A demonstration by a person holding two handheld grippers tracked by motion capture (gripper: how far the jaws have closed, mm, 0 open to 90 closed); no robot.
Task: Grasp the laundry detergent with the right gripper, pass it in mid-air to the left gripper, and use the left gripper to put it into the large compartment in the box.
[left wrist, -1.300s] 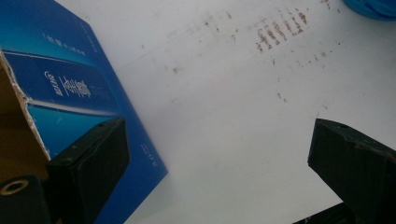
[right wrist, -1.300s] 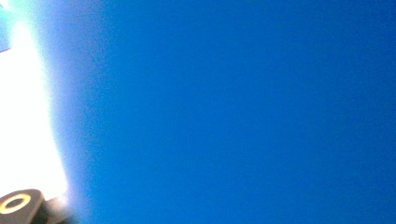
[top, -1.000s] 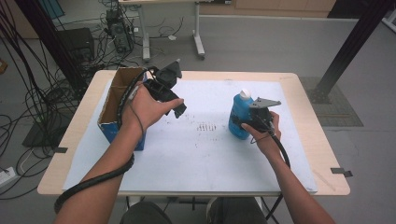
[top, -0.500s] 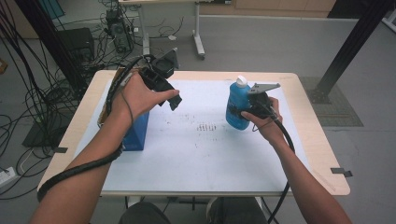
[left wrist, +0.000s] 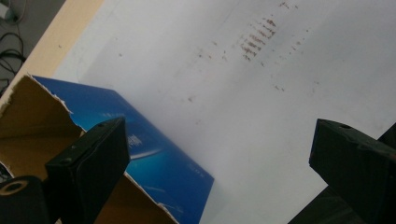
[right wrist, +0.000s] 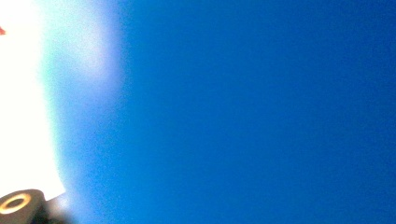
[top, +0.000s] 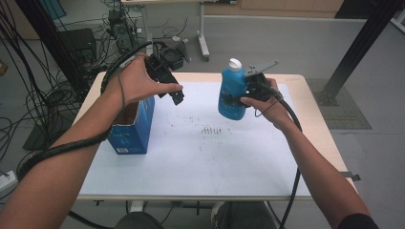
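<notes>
You have the blue bottle [top: 232, 93] up off the worktop [top: 200, 157], gripped at its side by your right gripper [top: 244, 91], whose jaws pinch the body; it hangs upright, white cap on top, above the far right part of the white sheet. In the right gripper view the bottle's blue wall [right wrist: 261, 112] sits pressed right against the lens. The step in hand looks like carrying the bottle across to the open blue box [top: 133, 125] (torn flaps up, standing at the left edge of the sheet). Your left gripper [top: 175, 95] hovers just above that box with its jaws spread wide and nothing between them; in the left gripper view the box's open mouth [left wrist: 28, 121] lies beneath the left jaw. Next, I judge, you need to bring the bottle over the opening, keep it upright, and lower it in without catching the ragged cardboard rim; the free gripper could steady the box wall.
</notes>
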